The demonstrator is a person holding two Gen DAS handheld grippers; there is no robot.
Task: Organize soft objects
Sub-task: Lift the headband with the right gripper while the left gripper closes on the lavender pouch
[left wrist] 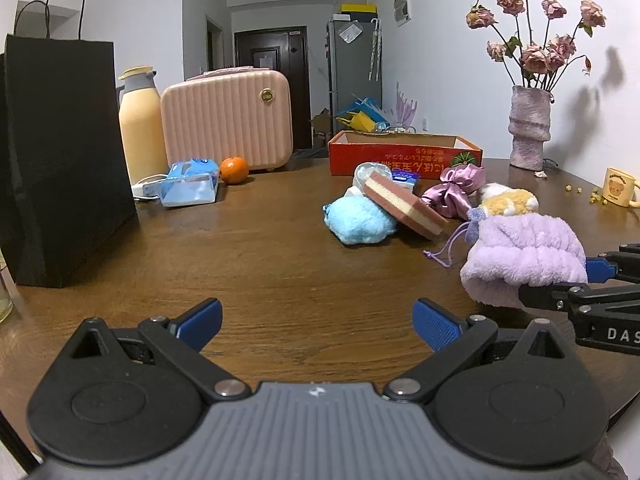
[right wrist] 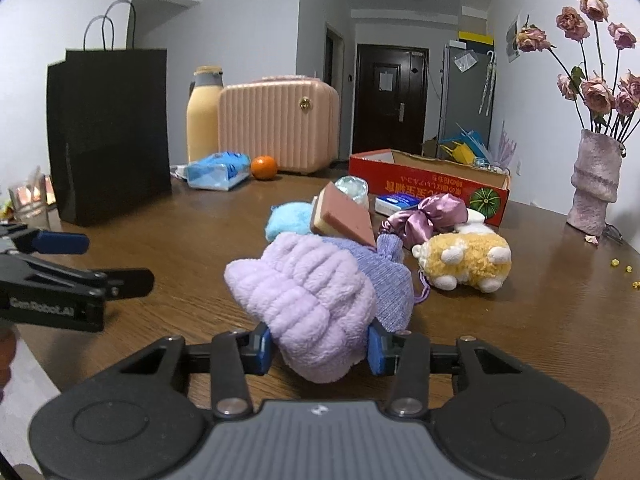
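Observation:
My right gripper [right wrist: 319, 350] is shut on a fluffy lilac cloth [right wrist: 308, 300], held just above the wooden table; it also shows in the left wrist view [left wrist: 524, 258]. My left gripper [left wrist: 318, 322] is open and empty over the table, left of the cloth. Behind the cloth lie a knitted lilac pouch [right wrist: 386, 284], a yellow plush toy [right wrist: 466, 258], a satin purple pouch [right wrist: 424, 218], a blue fluffy ball [left wrist: 358, 220] and a pink-and-cream sponge [left wrist: 404, 206]. A red cardboard box [left wrist: 404, 156] stands open behind them.
A black paper bag [left wrist: 60, 152] stands at the left. A yellow flask [left wrist: 140, 124], a pink case [left wrist: 228, 114], a tissue pack [left wrist: 190, 186] and an orange [left wrist: 234, 170] are at the back. A vase of flowers [left wrist: 528, 128] and a mug [left wrist: 618, 186] are at the right.

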